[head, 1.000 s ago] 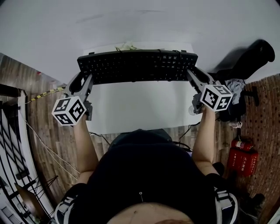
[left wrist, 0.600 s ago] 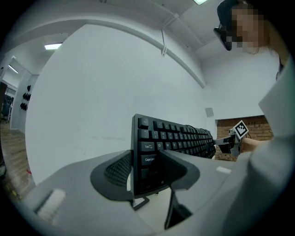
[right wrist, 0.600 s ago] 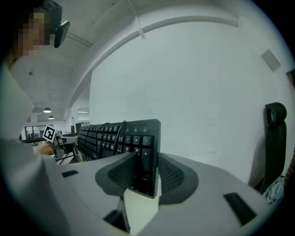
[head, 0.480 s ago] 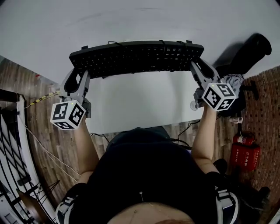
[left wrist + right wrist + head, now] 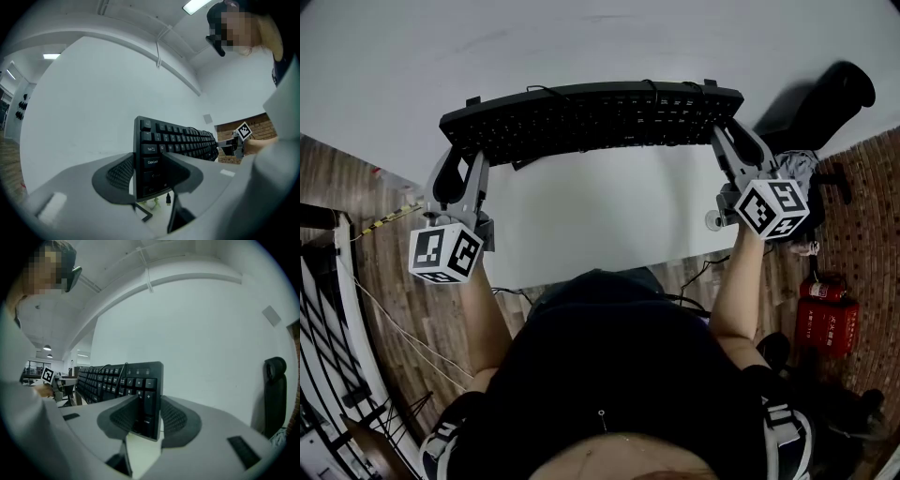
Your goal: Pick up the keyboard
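A long black keyboard [image 5: 592, 119] hangs in the air above the white table [image 5: 591, 220], held level by both ends with its keys facing me. My left gripper [image 5: 457, 169] is shut on the keyboard's left end [image 5: 151, 159], the pads pressed on either face near the Caps Lock key. My right gripper [image 5: 728, 141] is shut on the right end [image 5: 146, 399], clamped over the number-pad keys. A black cable [image 5: 123, 373] trails off the keyboard's back edge.
A black office chair [image 5: 820, 108] stands at the right, past the table's edge. A red fire extinguisher [image 5: 825, 323] lies on the wooden floor at the lower right. A white wall [image 5: 581, 42] is close behind the keyboard. A dark railing [image 5: 328, 309] runs along the left.
Both grippers have lifted the keyboard off the table and toward the wall; its ends now spread wider in the head view. The small greenish thing behind it is now hidden.
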The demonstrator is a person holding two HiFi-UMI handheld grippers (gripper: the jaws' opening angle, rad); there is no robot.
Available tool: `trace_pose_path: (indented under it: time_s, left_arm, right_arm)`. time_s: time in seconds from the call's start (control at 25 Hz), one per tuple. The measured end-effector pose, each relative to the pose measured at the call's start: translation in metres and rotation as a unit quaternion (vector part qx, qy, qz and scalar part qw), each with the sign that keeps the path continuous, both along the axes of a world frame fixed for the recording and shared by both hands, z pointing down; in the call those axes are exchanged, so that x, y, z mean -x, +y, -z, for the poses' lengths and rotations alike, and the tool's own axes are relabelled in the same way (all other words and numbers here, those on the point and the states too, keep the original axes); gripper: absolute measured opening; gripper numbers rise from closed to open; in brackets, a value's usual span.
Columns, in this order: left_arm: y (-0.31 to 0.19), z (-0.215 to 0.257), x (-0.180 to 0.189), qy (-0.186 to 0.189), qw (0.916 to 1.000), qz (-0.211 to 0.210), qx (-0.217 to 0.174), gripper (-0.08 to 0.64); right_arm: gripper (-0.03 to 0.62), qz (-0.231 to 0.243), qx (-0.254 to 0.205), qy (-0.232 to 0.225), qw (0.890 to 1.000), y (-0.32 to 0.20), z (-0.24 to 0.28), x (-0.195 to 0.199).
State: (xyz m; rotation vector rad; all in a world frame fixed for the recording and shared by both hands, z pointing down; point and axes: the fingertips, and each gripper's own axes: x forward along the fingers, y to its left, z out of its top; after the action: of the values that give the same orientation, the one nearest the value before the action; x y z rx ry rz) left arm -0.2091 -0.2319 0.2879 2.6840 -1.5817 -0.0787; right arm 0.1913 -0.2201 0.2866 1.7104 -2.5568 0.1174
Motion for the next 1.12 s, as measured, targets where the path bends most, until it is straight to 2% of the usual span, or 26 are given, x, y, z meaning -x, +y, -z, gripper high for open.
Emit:
trace_pose_path:
  time_s: [0.28,1.12]
  left_arm:
    - [0.004,0.003,0.001,-0.001,0.9999,0.005,-0.016,0.193]
    - [0.025,0.016,0.004,-0.013,0.9992,0.022,-0.031,0.193]
  right_arm:
    - [0.150,0.005,-0.011,0.000,1.000,0.001,0.001,0.002]
    - [0.150,0.023,-0.012,0.000,1.000,0.004,0.007,0.005]
